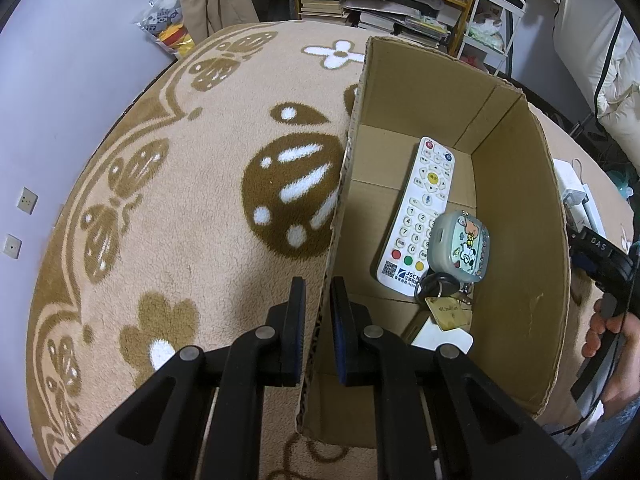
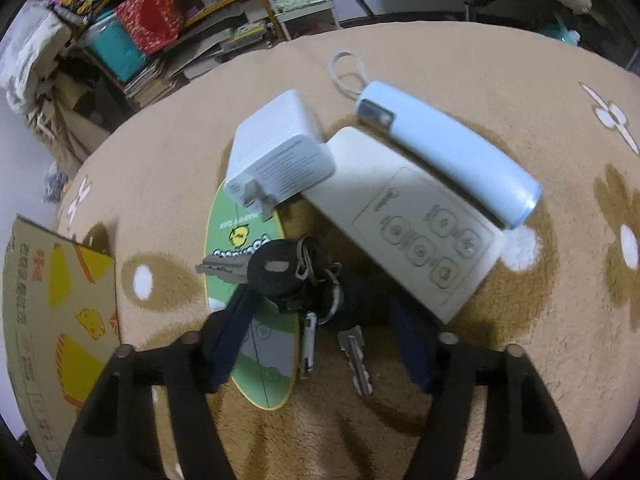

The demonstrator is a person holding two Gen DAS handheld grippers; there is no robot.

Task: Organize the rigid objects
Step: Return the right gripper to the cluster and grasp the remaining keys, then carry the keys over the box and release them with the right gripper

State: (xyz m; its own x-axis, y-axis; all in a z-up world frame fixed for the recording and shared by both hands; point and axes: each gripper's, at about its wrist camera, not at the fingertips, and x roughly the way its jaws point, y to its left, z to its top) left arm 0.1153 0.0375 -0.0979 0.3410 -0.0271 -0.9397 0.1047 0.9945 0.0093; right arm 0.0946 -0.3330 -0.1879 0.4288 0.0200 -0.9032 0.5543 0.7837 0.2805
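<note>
Step in hand: picking key bunch off blanket; left gripper clamped on cardboard box wall, steadying; right gripper apart, pads not yet pressing, keys between fingers; next: close on black key head, lift, carry into box

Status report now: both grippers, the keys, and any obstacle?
Left gripper shut on cardboard box wall. Right gripper jaws astride key bunch, not gripping yet. Keys overlap green remote; charger and cream remote close by.
</note>
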